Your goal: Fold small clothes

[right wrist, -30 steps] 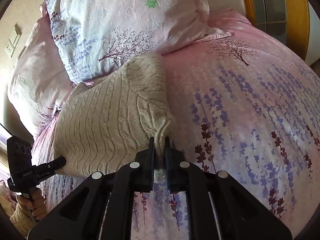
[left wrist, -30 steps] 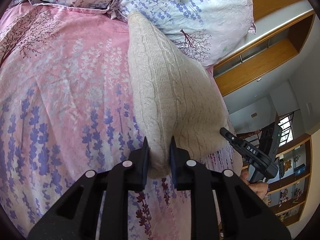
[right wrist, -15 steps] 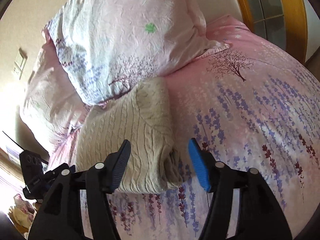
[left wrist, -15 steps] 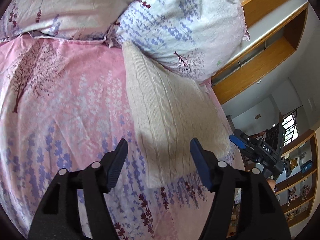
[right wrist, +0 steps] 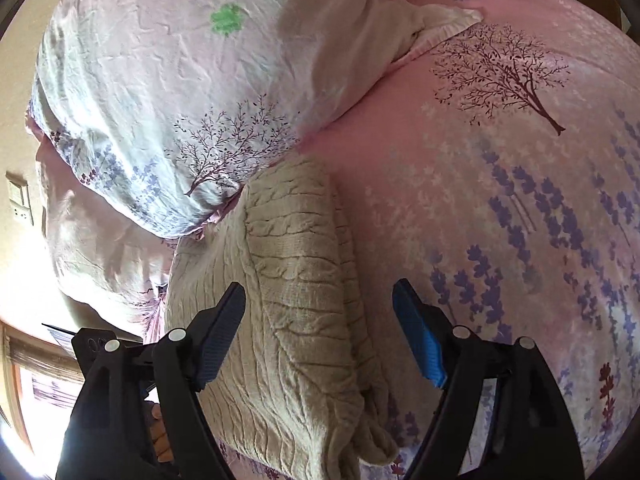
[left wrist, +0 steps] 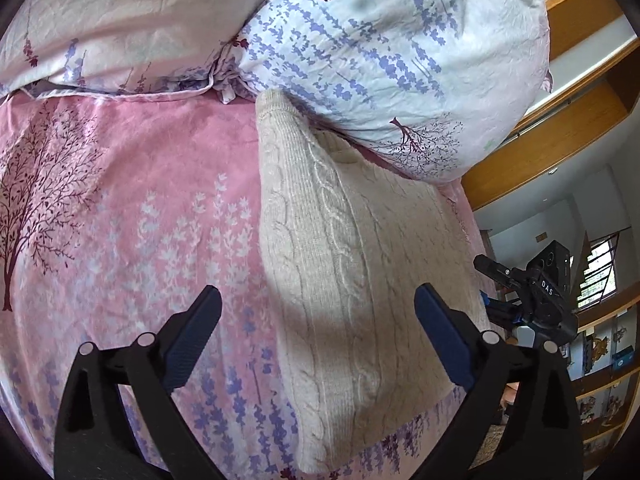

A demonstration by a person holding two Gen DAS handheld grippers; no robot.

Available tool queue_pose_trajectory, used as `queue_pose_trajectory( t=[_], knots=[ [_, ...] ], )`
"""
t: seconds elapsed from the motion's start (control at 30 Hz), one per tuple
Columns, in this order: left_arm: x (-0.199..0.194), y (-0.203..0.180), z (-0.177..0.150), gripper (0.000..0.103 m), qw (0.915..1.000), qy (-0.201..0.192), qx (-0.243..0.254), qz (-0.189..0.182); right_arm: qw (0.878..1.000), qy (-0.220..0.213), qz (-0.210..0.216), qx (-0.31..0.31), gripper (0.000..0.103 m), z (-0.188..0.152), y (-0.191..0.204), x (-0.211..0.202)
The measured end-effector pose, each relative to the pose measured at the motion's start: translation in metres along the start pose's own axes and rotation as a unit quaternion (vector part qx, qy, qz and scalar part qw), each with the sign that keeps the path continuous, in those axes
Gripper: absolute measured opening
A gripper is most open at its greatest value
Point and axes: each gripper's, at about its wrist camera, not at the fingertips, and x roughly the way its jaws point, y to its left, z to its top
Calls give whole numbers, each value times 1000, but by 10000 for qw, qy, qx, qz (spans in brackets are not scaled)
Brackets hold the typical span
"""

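Observation:
A folded cream cable-knit sweater [left wrist: 352, 264] lies on the pink floral bedspread [left wrist: 120, 208], its far end tucked against a pillow. It also shows in the right wrist view [right wrist: 296, 320]. My left gripper [left wrist: 318, 332] is open and empty, raised above the sweater's near end. My right gripper [right wrist: 320, 332] is open and empty, above the sweater's other near edge. The right gripper also appears at the right of the left wrist view [left wrist: 532, 300].
Two floral pillows [left wrist: 392, 52] lie at the head of the bed, also seen in the right wrist view [right wrist: 192, 80]. Wooden shelving [left wrist: 568, 128] stands beyond the bed's right edge. A wall switch [right wrist: 20, 204] is at the far left.
Both grippers were shut on the sweater's edge one second ago. Both have opened, let go of it and lifted back; the sweater now lies flat on the bed.

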Motion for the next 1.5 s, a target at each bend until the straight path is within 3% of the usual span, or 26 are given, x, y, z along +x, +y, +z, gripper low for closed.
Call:
queue_pose_trajectory(
  t=[0.3, 0.93, 1.07, 1.13, 1.17, 1.23, 1.3, 1.33, 1.4, 1.5],
  knots=[
    [25, -34, 3, 99, 9945, 12, 689, 785, 9999, 63, 142, 40, 78, 2, -6, 10],
    [40, -41, -1, 100, 9945, 92, 739, 739, 9996, -18, 279, 16, 78, -3, -9, 3],
    [43, -35, -1, 100, 9967, 184, 599, 515, 9994, 126, 305, -134, 78, -7, 1, 10],
    [45, -31, -1, 99, 9981, 214, 480, 325, 9981, 351, 455, -199, 73, -9, 7, 18],
    [45, -31, -2, 96, 9984, 172, 476, 263, 9977, 425, 473, -218, 70, -11, 9, 21],
    [45, -30, -2, 91, 9991, 159, 387, 111, 9973, 473, 510, -253, 54, -13, 10, 24],
    [44, -25, -2, 78, 9996, 139, 227, -27, 9963, 476, 708, -92, 40, -15, 6, 27],
    [42, -22, -2, 75, 9998, 102, 143, -92, 9955, 459, 825, -65, 39, -16, 4, 28],
    [35, -16, -3, 53, 9997, -9, 27, -233, 9955, 314, 885, -136, 35, -22, 9, 25],
    [21, -12, -5, 39, 9990, -87, -4, -432, 9957, 80, 830, -408, 33, -29, 29, 19]
  ],
)
